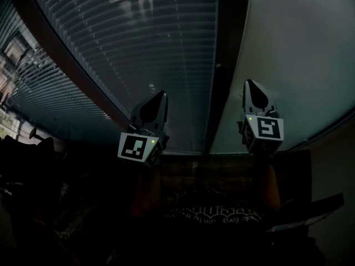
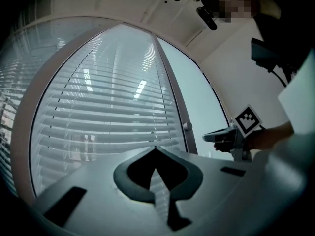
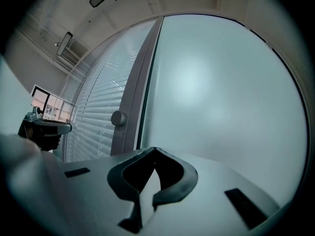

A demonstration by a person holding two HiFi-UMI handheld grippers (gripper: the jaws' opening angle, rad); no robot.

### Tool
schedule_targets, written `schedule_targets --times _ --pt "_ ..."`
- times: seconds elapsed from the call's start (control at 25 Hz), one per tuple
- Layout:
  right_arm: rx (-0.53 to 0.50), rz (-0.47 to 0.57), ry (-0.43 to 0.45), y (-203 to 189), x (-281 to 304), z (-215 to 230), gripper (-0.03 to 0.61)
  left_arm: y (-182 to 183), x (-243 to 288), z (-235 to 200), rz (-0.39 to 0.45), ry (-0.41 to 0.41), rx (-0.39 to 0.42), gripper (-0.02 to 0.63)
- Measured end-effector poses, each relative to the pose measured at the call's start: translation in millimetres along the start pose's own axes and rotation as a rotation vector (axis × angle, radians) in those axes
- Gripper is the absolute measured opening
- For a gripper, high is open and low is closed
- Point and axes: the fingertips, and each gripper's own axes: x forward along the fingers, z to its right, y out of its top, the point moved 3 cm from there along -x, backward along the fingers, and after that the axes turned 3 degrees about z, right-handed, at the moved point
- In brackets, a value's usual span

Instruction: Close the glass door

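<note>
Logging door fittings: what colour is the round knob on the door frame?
Grey; the knob shows best in the right gripper view.

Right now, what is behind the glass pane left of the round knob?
Horizontal blinds hang behind the glass pane, slats nearly closed. Whatever lies beyond is covered, apart from slivers of daylight at the left edge. The frosted panel beside it hides everything too.

The head view is looking from farther back at the door post (image 1: pixel 219 98). The left gripper view is facing the blinds (image 2: pixel 108 112) left of it. The right gripper view, nearer, is facing the frosted pane (image 3: pixel 221 107) right of it. All three are sharing the post.
</note>
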Motion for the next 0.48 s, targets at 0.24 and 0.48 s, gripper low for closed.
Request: schedule_targets --times 0.24,0.48 --pt "0.018 0.017 0.017 15 -7 0 0.003 8 1 4 0.001 -0.002 0.001 -0.009" --pt "0.013 0.03 0.025 18 -13 -4 0.003 6 -1 8 0.0 -0.001 -0.007 -0.009"
